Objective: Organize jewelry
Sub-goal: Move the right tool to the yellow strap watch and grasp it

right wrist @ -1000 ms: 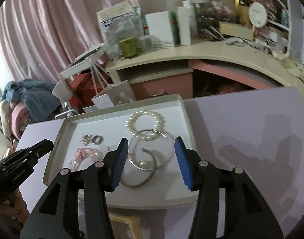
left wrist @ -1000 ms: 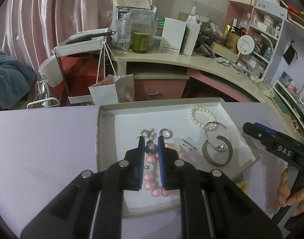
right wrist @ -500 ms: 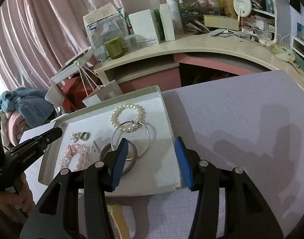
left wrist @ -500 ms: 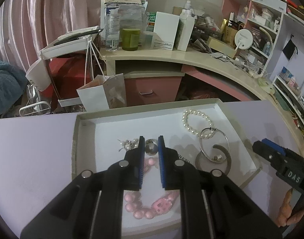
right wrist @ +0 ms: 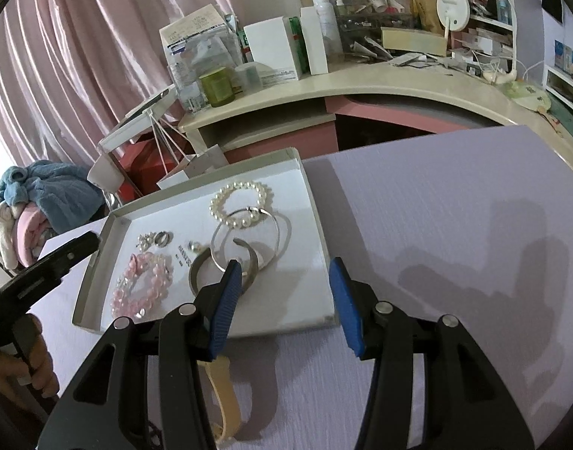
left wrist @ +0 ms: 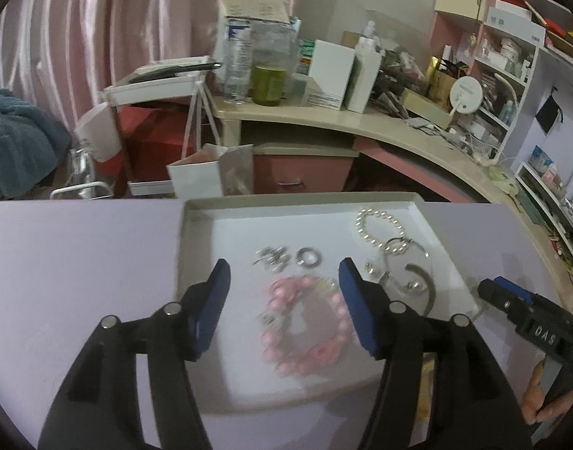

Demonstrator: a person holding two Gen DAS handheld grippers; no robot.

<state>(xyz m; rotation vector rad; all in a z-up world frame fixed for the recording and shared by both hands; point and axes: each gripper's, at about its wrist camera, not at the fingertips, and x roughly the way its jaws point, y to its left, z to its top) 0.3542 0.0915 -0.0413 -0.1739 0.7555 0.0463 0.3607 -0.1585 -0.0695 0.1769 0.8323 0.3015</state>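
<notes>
A shallow white tray point(left wrist: 297, 199) point(right wrist: 318, 225) on the purple table holds the jewelry. In it lie a pink bead bracelet point(left wrist: 305, 324) point(right wrist: 143, 285), a pearl bracelet point(left wrist: 378, 228) point(right wrist: 239, 200), thin silver hoops point(left wrist: 406, 262) point(right wrist: 245, 240), a silver cuff point(left wrist: 427, 292) point(right wrist: 196, 270), a small ring point(left wrist: 309, 257), tiny earrings point(left wrist: 273, 257) and a small silver ball point(right wrist: 194, 245). My left gripper point(left wrist: 284, 273) hangs over the pink bracelet; its jaws are opening, touching nothing. My right gripper point(right wrist: 285, 272) stands open over the tray's near right part, nothing between its fingers.
A beige strap point(right wrist: 222, 390) sticks out from under the tray's near edge. Beyond the table, a curved cream desk point(right wrist: 361, 82) carries boxes, bottles and a green jar point(left wrist: 267, 84). A white paper bag point(left wrist: 200, 176) stands below it. Shelves point(left wrist: 511, 75) fill the right.
My left jaws were shut on a small silver ball and now stand apart; the ball lies on the tray. The right gripper shifted slightly to the right of the tray.
</notes>
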